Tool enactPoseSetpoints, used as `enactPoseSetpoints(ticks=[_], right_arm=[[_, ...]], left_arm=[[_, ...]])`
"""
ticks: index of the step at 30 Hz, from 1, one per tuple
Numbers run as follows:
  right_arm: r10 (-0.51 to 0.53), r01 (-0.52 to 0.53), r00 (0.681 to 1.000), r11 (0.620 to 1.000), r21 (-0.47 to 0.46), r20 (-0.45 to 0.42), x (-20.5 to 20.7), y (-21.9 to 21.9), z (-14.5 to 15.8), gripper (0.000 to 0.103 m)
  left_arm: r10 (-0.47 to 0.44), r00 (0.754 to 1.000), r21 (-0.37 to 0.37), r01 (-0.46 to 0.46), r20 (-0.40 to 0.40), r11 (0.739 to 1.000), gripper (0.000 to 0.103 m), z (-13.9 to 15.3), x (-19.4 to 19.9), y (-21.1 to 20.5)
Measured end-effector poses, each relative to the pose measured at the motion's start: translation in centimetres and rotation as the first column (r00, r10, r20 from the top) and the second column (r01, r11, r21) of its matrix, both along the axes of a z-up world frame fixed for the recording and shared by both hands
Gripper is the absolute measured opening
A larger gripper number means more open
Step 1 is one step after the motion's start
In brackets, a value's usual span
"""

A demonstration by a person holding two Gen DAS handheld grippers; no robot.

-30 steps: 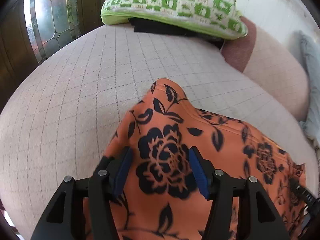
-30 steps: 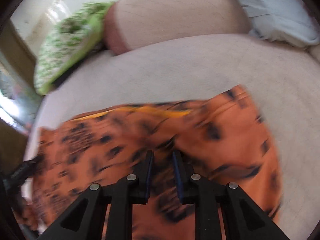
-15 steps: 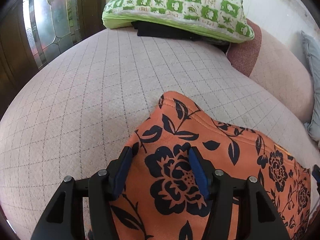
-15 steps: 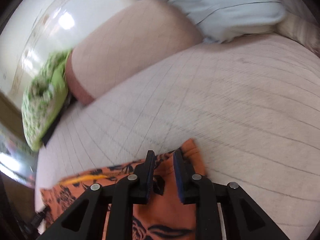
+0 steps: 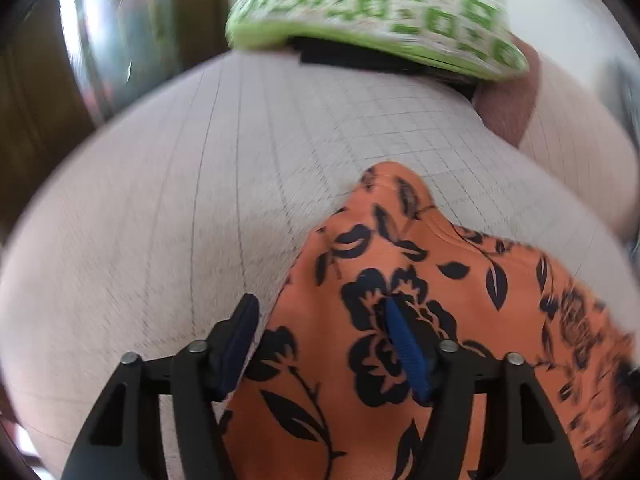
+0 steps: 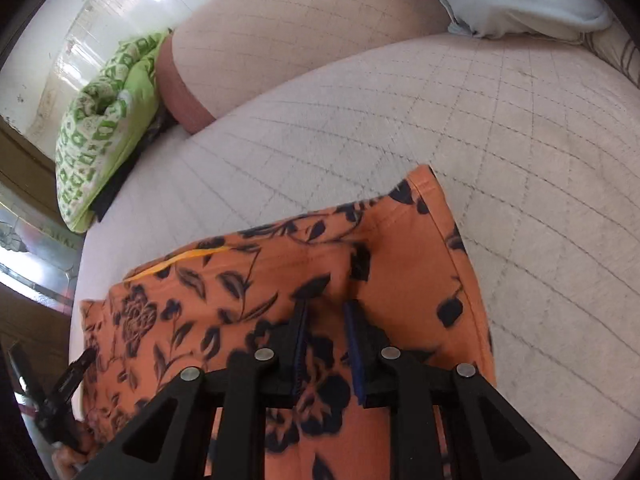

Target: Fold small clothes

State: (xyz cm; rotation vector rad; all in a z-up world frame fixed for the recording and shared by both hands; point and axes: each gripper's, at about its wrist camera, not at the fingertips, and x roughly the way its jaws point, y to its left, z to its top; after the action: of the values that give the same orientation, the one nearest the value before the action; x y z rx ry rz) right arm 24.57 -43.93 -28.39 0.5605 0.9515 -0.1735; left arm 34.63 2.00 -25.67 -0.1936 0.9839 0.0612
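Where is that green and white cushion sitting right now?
The green and white cushion lies at the far end of the quilted bed, on something dark, beside a pink bolster. It sits well beyond the orange flowered garment.

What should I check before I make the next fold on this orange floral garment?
1. Left gripper free of the orange floral garment: ok, jaws opening, pads apart, cloth lying between them.
2. Right gripper holding the garment: cannot tell; jaws narrow, cloth at the pads.
3. Garment lying flat: not ok, its near corner is humped in the left wrist view.
4. Quilted surface free beyond the garment: ok.
5. Green patterned cushion apart from the garment: ok.
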Motion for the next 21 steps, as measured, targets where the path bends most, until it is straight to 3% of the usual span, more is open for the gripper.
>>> enactPoseSetpoints(ticks=[2, 3, 5, 8, 10, 12, 13, 16, 19, 21], right_arm=[[-0.025, 0.024, 1.0, 1.0, -0.015, -0.016, 0.4, 0.5, 0.6, 0.022], [-0.02, 0.02, 1.0, 1.0, -0.011, 0.009, 0.5, 1.3, 1.2, 0.023], [0.035, -0.035, 0.997, 0.999, 0.011, 0.063, 0.6, 2.9, 2.4, 0.023], [0.167, -0.173, 0.976, 0.984, 0.034, 0.137, 1.0, 7.2, 3.9, 0.023], [0.246, -0.253, 0.962, 0.966, 0.044, 0.12, 1.6, 10.3, 3.5, 0.023], [0.302, -0.305, 0.952, 0.95, 0.066, 0.047, 2.6, 12.9, 1.5, 0.023], [0.307, -0.308, 0.951, 0.95, 0.044, 0.014, 2.5, 13.6, 0.6, 0.024], [0.288, -0.287, 0.957, 0.957, -0.028, 0.025, 2.2, 14.5, 1.5, 0.022], [0.302, -0.309, 0.947, 0.949, 0.056, 0.11, 1.6, 15.2, 2.6, 0.023], [0.348, -0.357, 0.931, 0.93, 0.084, 0.108, 1.0, 16.5, 2.7, 0.023]], left_arm=[[0.029, 1.0, -0.061, -0.029, -0.013, 0.998, 0.07, 0.2, 0.1, 1.3], [0.051, 0.999, -0.058, -0.051, -0.004, 0.997, 0.07, 0.6, 0.0, 1.9], [0.083, 0.996, -0.054, -0.082, 0.012, 0.995, 0.069, 1.1, -0.2, 2.8], [0.085, 0.996, -0.118, -0.081, 0.031, 0.99, 0.069, 1.7, -0.6, 3.5], [0.053, 0.998, -0.062, -0.052, 0.018, 0.997, 0.069, 1.6, -0.6, 2.7], [0.039, 0.999, 0.026, -0.038, -0.037, 0.999, 0.074, 0.4, -0.2, 2.1], [0.037, 0.998, 0.025, -0.036, -0.044, 0.999, 0.076, 0.1, -0.1, 2.2], [0.056, 0.997, -0.052, -0.059, -0.054, 0.997, 0.078, 0.6, -0.3, 3.6], [0.078, 0.996, -0.098, -0.083, -0.051, 0.992, 0.078, 1.6, -1.3, 5.0], [0.098, 0.993, -0.109, -0.105, -0.067, 0.988, 0.077, 2.1, -2.5, 6.3]])
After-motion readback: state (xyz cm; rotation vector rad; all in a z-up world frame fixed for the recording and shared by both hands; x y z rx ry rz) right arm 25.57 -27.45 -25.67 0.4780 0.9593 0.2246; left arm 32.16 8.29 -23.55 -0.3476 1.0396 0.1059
